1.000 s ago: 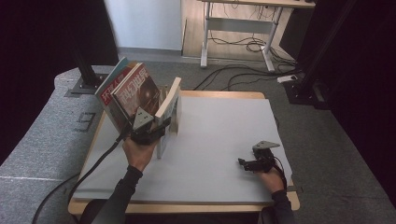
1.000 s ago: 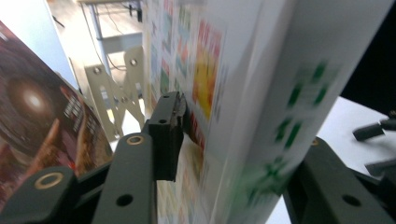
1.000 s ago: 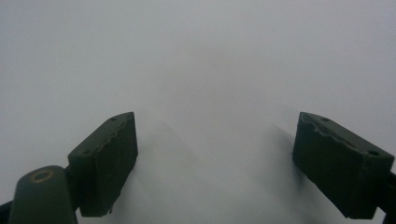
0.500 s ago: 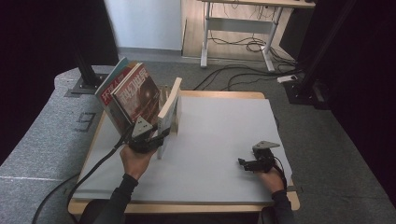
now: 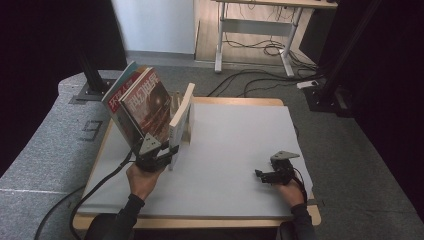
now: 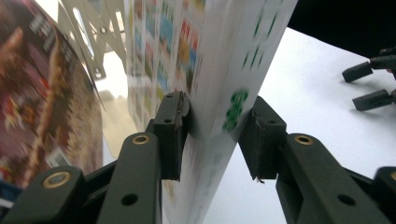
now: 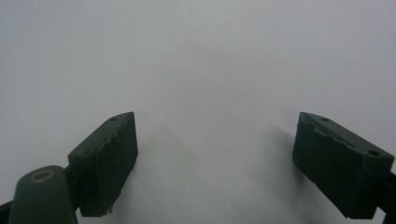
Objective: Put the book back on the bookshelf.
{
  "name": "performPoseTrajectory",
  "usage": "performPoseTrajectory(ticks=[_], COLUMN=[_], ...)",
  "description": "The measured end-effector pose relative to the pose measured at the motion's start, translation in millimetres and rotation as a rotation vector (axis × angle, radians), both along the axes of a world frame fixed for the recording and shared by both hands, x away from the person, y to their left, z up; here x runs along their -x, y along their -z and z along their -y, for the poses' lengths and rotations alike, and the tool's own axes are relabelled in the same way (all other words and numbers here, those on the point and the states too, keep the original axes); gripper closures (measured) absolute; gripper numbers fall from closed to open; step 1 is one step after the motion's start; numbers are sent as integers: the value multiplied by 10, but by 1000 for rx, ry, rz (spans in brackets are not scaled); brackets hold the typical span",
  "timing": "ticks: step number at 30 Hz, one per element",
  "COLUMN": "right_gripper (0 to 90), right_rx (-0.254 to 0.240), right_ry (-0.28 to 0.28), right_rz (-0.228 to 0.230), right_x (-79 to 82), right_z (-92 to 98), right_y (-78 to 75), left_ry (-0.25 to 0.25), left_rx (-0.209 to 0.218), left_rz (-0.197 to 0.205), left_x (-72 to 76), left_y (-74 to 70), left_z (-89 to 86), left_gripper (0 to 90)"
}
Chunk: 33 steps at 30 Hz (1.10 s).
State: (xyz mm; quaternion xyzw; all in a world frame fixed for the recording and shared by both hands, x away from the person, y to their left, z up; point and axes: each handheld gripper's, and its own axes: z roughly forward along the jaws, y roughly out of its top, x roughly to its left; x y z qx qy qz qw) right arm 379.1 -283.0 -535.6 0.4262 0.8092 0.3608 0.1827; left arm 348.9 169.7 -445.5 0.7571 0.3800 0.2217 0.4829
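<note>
Obscured and unreadable items at the book stand

In the left gripper view the white book [image 6: 219,70] is cut off at top and bottom, its cover print blurred beyond reading; whether the far pad presses on it cannot be told. The red magazine [image 6: 42,102] is smeared and cropped at the left edge. In the high view the stand [image 5: 186,125] is mostly hidden behind the books.

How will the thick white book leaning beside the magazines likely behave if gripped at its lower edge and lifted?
The thick white book probably stays stiff, since its block looks solid. Gripped low by the left hand-held gripper, it may tip. Its cover looks glossy, so perhaps slippery.
</note>
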Motion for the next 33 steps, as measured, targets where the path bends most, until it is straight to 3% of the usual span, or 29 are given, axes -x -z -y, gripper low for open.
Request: performPoseTrajectory(ticks=[9, 13, 15, 33], right_gripper=[133, 133, 133, 132], right_rx=[0, 0, 0, 0], right_ry=[0, 0, 0, 0], right_rz=[0, 0, 0, 0], right_x=[0, 0, 0, 0], right_z=[0, 0, 0, 0], right_y=[0, 0, 0, 0], left_ry=[0, -10, -7, -46], left_rx=[-31, -81, -62, -38], left_rz=[-55, -84, -85, -70], left_x=[-15, -36, -42, -186], left_y=[178, 285, 303, 308], left_z=[-32, -6, -9, 59], left_gripper=[628, 624, 631, 676])
